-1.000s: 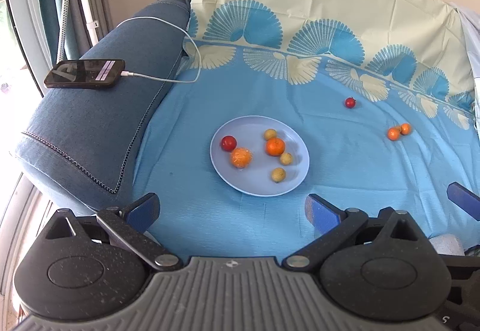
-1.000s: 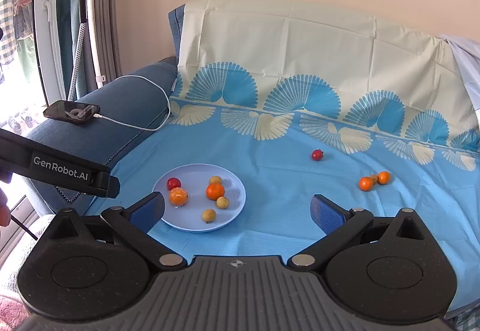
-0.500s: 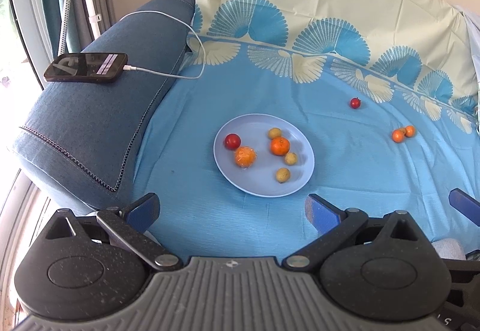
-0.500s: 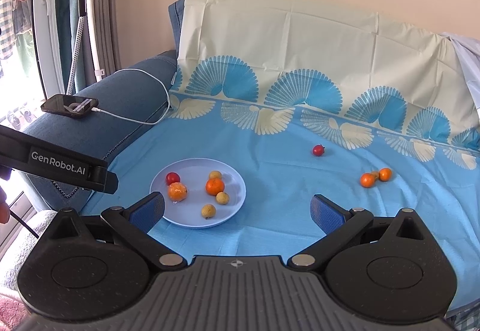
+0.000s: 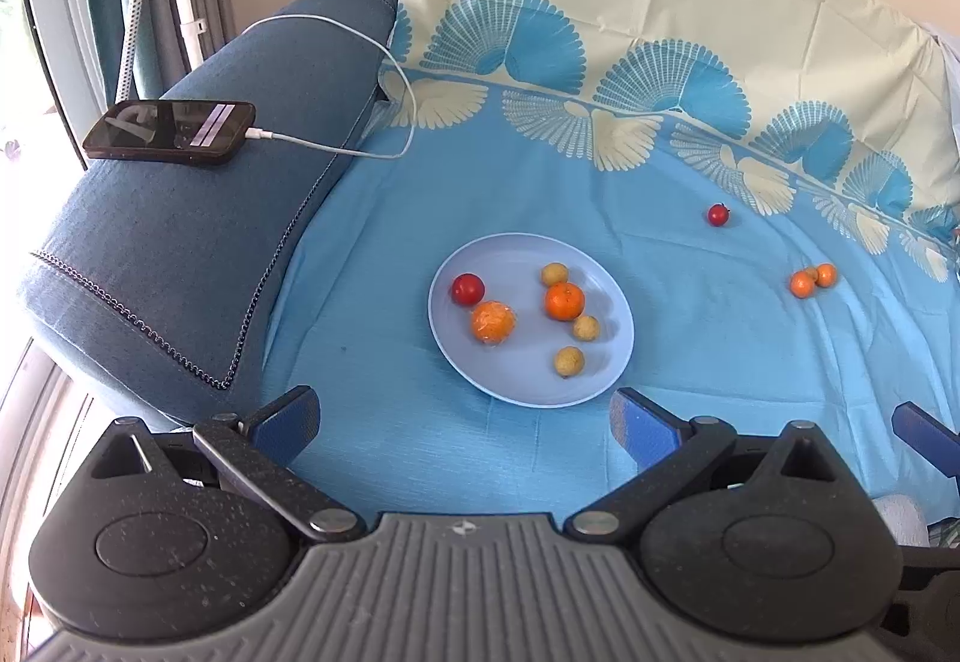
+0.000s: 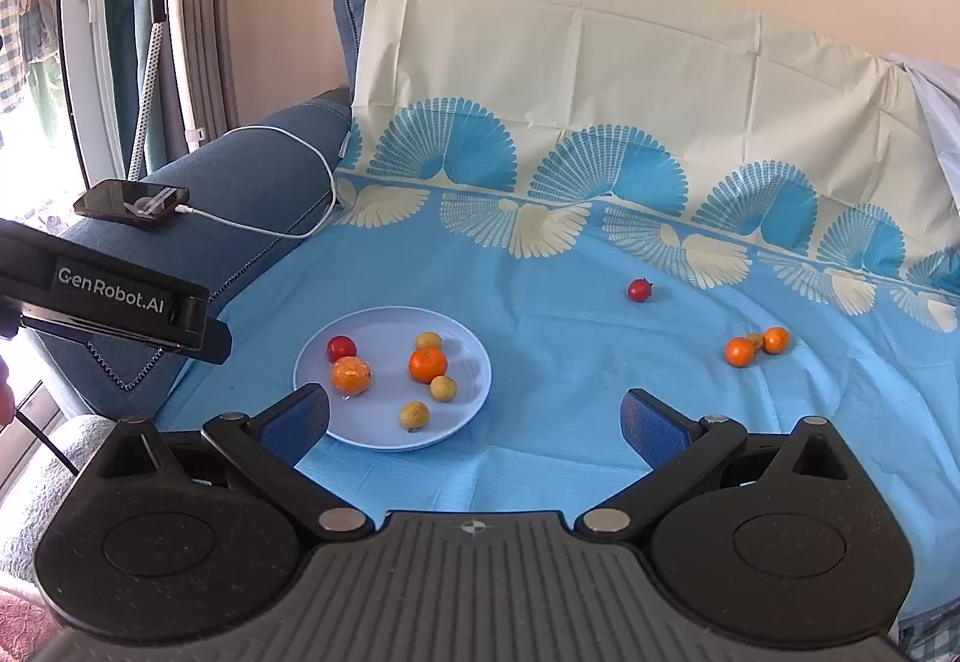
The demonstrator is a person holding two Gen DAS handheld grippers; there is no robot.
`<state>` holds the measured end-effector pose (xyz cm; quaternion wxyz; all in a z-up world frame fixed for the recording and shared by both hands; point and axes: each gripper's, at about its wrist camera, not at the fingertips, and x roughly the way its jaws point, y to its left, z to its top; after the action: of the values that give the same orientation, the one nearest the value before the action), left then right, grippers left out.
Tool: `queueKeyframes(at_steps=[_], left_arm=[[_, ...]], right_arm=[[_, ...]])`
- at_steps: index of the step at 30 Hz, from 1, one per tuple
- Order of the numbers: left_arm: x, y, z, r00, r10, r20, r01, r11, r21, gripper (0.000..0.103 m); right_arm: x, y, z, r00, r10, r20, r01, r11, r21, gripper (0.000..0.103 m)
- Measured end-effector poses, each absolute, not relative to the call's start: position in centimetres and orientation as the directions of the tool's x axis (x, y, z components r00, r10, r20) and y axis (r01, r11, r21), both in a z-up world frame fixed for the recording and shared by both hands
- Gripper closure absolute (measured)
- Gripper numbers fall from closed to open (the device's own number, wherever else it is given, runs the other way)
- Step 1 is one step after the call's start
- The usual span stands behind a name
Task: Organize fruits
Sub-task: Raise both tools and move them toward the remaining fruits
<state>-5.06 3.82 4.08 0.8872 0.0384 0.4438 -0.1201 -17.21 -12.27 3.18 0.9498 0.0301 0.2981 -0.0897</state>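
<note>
A pale blue plate lies on the blue cloth over the sofa seat. It holds a red tomato, a wrapped orange fruit, a mandarin and three small yellow-brown fruits. A loose red tomato lies far right of the plate. A cluster of small orange fruits lies further right. My left gripper is open and empty, just short of the plate. My right gripper is open and empty, above the cloth right of the plate.
A black phone on a white charging cable rests on the blue sofa armrest at the left. The cream and blue cloth covers the backrest. A garment steamer stand stands by the curtains.
Both cameras have shifted slightly; the plate and fruits sit a little further right in the left wrist view. Both grippers stay open and no fruit has moved.
</note>
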Motion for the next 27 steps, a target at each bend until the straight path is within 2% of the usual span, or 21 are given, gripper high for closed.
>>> queueKeyframes(at_steps=[10, 16, 21, 27], left_arm=[[-3.5, 3.1, 5.4, 0.589, -0.156, -0.793, 0.251, 0.968, -0.005, 0.000], [-3.5, 2.1, 6.5, 0.631, -0.212, -0.746, 0.267, 0.963, -0.048, 0.000], [-2.9, -0.1, 6.5, 0.596, -0.221, -0.772, 0.312, 0.950, -0.032, 0.000], [-2.6, -2.3, 6.5, 0.534, -0.290, -0.794, 0.362, 0.927, -0.095, 0.000]], right_arm=[[-16.4, -13.7, 3.2, 0.817, -0.170, -0.551, 0.241, 0.969, 0.059, 0.001], [-16.4, -16.0, 3.8, 0.825, -0.183, -0.534, 0.277, 0.955, 0.101, 0.001], [-16.7, -17.8, 3.8, 0.830, -0.201, -0.521, 0.314, 0.940, 0.137, 0.001], [-17.1, -19.5, 3.4, 0.831, -0.206, -0.516, 0.331, 0.929, 0.163, 0.001]])
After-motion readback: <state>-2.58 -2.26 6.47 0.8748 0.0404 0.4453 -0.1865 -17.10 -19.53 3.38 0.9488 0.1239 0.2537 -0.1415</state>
